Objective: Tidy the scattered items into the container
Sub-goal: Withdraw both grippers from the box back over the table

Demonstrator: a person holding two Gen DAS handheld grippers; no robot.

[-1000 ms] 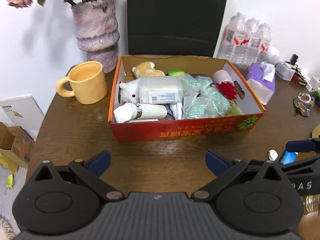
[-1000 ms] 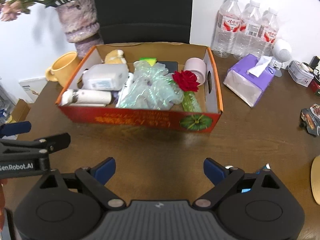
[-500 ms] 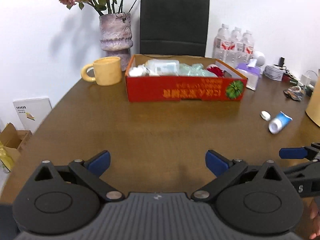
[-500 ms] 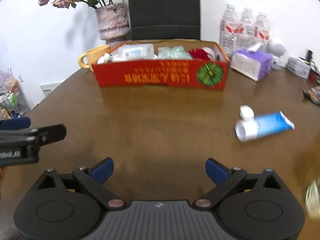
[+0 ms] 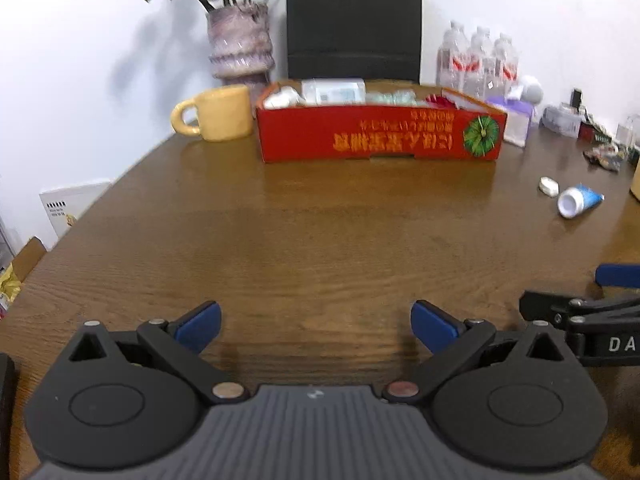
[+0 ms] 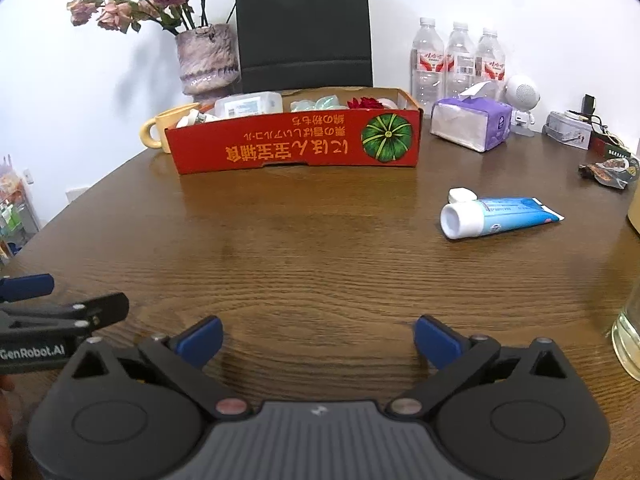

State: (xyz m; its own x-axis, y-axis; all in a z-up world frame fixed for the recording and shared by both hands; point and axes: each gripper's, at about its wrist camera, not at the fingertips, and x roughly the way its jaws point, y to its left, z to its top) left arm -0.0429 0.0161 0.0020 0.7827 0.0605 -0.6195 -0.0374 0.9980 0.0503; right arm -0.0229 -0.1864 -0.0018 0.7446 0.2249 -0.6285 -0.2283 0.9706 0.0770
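A red cardboard box (image 6: pixel 296 146) (image 5: pixel 376 136) sits at the far side of the brown table, holding bottles, a red flower and other items. A blue tube (image 6: pixel 500 218) (image 5: pixel 580 202) with a white cap lies on the table to the right, a small white lid (image 6: pixel 462 195) (image 5: pixel 549 186) beside it. My right gripper (image 6: pixel 318 340) hovers low over bare wood near the front; its jaws are opening wide with nothing between them. My left gripper (image 5: pixel 316 326) stands open and empty beside it, well short of the box.
A yellow mug (image 5: pixel 218 114) and a vase (image 6: pixel 206 64) of flowers stand left of the box. A black bag (image 6: pixel 304 26), water bottles (image 6: pixel 456 64), a purple tissue pack (image 6: pixel 472 122) and small clutter line the back right. A glass (image 6: pixel 628 336) stands at the right edge.
Both grippers have pulled back from above the box and dropped low over the table's front. The box now looks far away, and the tube and lid came into view.
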